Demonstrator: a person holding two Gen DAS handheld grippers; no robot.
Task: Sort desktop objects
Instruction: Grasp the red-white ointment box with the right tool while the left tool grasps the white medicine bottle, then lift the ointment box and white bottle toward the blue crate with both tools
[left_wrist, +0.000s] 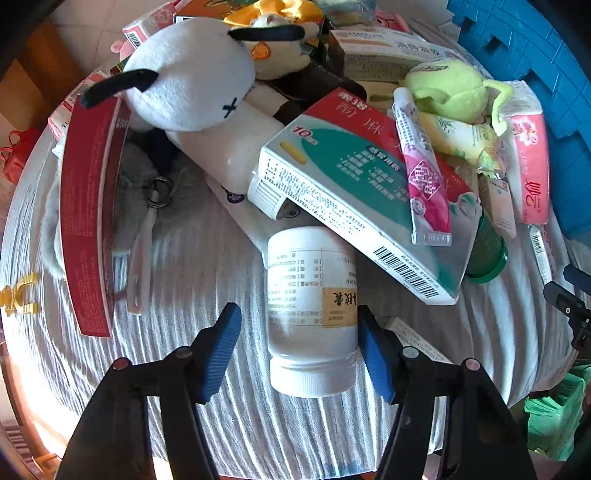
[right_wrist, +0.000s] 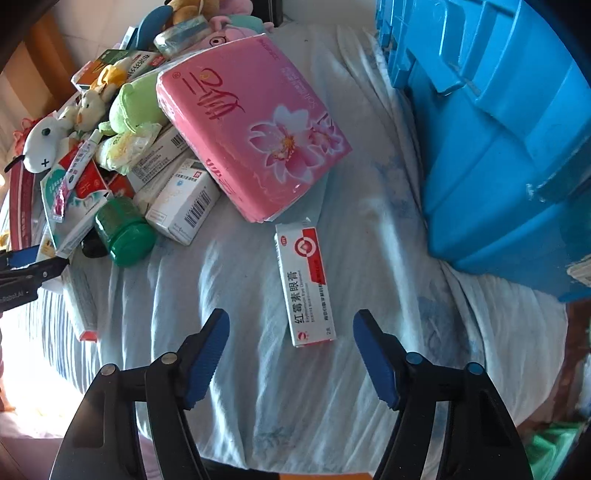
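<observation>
A white pill bottle (left_wrist: 310, 314) lies on its side on the striped cloth, cap toward me, its far end under a teal and red medicine box (left_wrist: 351, 192). My left gripper (left_wrist: 299, 350) straddles the bottle. The right pad (left_wrist: 373, 354) sits against the bottle's side, while a gap shows at the left pad (left_wrist: 221, 350). In the right wrist view a white and red ointment box (right_wrist: 304, 284) lies flat on the pale cloth. My right gripper (right_wrist: 291, 354) stands open just short of it, and neither pad touches the box.
A heap of clutter fills the far side: a white plush toy (left_wrist: 192, 74), a green plush (left_wrist: 447, 88), a pink tube (left_wrist: 424, 177), a green jar (right_wrist: 123, 232), a pink tissue pack (right_wrist: 251, 136). A blue crate (right_wrist: 498, 147) stands at the right.
</observation>
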